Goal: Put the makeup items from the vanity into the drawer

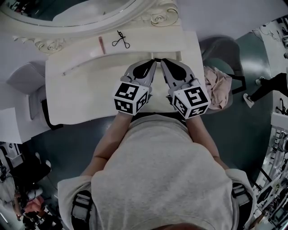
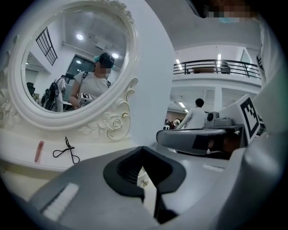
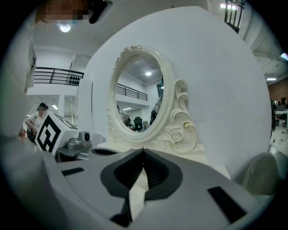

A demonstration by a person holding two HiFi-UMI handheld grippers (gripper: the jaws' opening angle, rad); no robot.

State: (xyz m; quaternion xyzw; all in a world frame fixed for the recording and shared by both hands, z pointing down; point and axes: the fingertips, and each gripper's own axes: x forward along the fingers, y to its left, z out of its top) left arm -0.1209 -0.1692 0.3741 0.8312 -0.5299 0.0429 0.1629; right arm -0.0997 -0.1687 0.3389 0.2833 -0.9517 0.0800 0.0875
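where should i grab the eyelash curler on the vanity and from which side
Take the eyelash curler by the narrow stem where its two arms cross, just past the finger loops. It lies flat on the vanity, loops towards the person and the mirror close behind, so probably come down from above at the front, jaws across the stem.

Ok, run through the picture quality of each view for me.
Head view: dim, fisheye bows the vanity edges. Left gripper view: dark round vignette, ceiling lights reflect bright in the mirror. Right gripper view: same vignette, bright lamp at top left.
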